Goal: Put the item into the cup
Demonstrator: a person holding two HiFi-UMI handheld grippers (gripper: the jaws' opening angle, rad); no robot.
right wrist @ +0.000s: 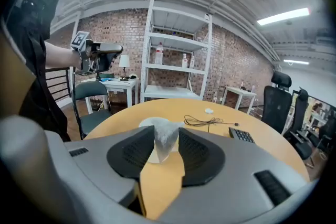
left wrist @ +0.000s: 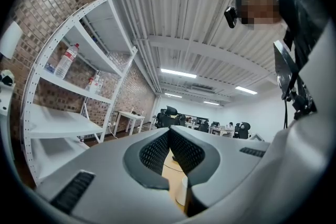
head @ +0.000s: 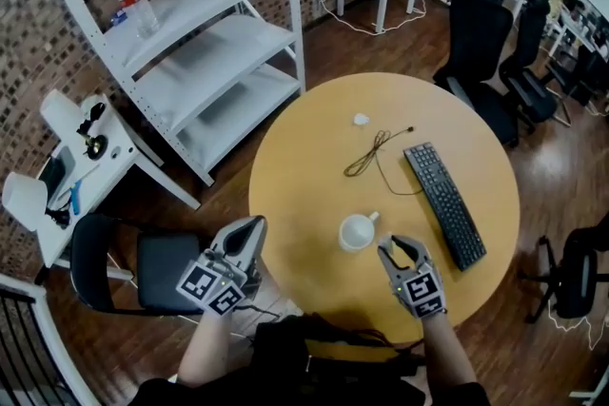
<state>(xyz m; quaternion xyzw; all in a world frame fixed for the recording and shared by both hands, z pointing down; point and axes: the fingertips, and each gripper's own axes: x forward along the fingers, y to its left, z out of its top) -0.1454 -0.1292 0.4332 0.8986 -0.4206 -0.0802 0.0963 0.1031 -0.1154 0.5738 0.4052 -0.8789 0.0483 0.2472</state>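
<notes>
A white cup stands on the round wooden table, near its front edge. My right gripper sits just right of the cup, low over the table. In the right gripper view its pads are shut on a small whitish, translucent pouch, shaped like a tea bag, and the cup shows right behind it. My left gripper hangs past the table's left edge, above the black chair. In its own view the left gripper has its fingertips together with nothing between them.
On the table's right half lies a black keyboard, with a coiled black cable and a small white object further back. A white shelf unit stands behind left, a black chair at front left, and office chairs at the right.
</notes>
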